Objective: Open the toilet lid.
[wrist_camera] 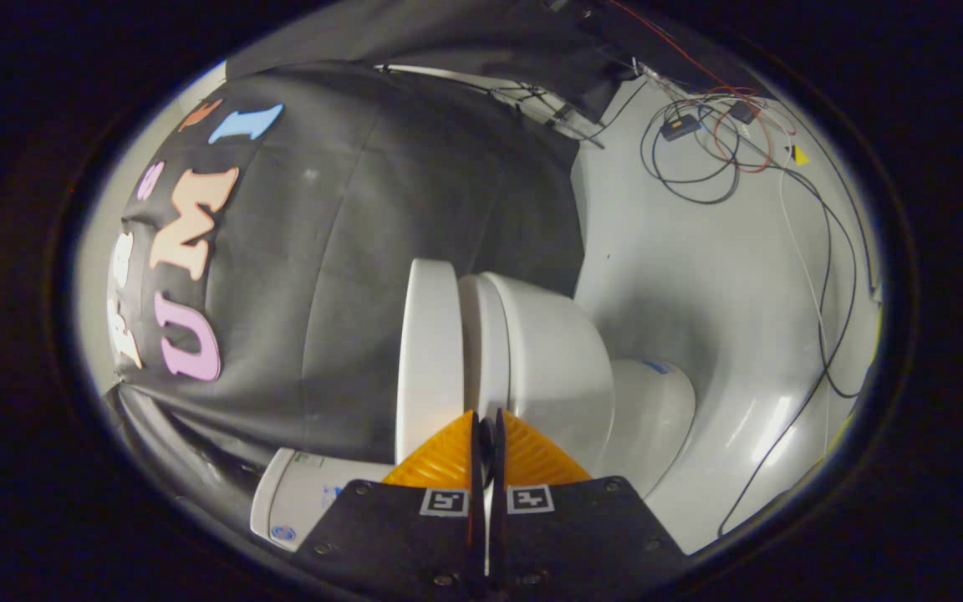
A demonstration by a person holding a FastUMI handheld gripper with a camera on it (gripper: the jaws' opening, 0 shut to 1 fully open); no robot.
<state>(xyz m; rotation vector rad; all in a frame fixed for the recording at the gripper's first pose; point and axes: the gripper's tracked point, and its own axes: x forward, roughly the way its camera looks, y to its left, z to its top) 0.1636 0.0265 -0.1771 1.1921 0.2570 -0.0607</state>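
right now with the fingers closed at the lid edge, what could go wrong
The gripper is shut, its fingers at the gap between the toilet lid and the seat. They may pinch nothing and slip off the smooth rim. The lid, if raised, could drop back onto the bowl. Loose cables lie on the floor beyond.

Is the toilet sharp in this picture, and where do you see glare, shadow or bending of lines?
Gripper view: the toilet beyond the closed gripper is sharp; glare streaks the floor beside it; a soft shadow lies behind the bowl; fisheye distortion bulges the black cloth and curves the cables.
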